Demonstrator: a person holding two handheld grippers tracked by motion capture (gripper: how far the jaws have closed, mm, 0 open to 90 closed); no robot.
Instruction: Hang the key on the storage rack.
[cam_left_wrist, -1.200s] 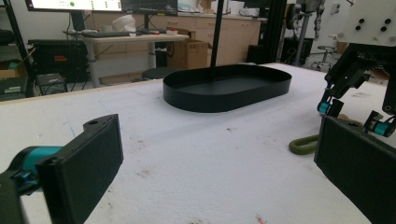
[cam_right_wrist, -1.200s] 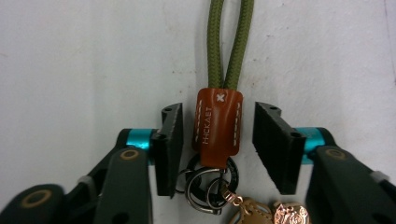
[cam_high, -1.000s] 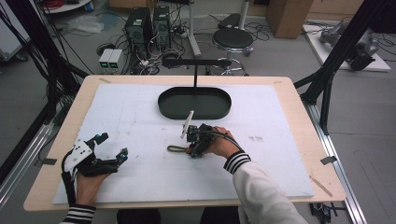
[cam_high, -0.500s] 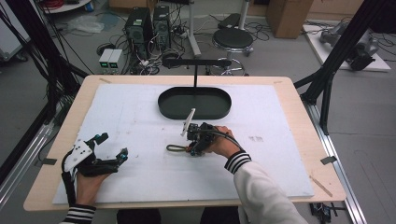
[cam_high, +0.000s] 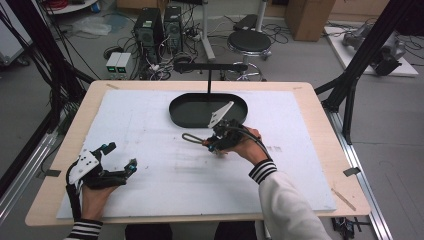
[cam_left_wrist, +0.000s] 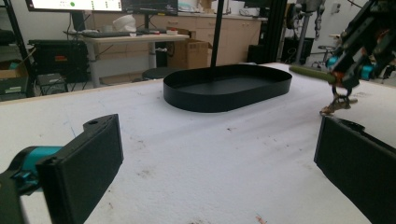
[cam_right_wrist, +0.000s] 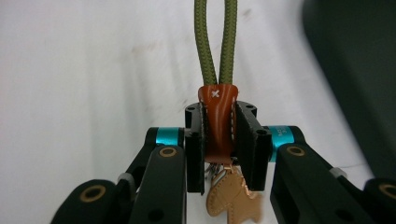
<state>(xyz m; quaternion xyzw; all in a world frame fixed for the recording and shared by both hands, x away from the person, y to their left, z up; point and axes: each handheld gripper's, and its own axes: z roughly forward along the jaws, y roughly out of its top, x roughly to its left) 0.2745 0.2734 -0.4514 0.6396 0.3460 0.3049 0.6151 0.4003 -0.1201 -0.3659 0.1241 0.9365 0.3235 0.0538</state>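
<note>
The white foam sheet (cam_high: 165, 175) covers most of the wooden table (cam_high: 320, 107), and the black oval metal tray (cam_high: 192, 112) sits near the sheet's far edge, about midway along it. My left gripper (cam_high: 119, 159) rests near the sheet's near-left corner, its 2 jaws wide apart with nothing between them. My right gripper (cam_high: 214, 145) is just on the near side of the tray, clamped on the keychain with an olive-green cord loop and a brown leather tab (cam_right_wrist: 217, 126). I grip it by the tab, with the loop pointing away from me along the sheet. I judge this to be the carrying step: the piece is lifted or about to be, and the tray looks like its likely home. Next I would swing it over the near rim and release. A white cross stitch marks the tab, and 1 tan leather charm (cam_right_wrist: 232, 198) hangs from a small ring below my jaws.
</note>
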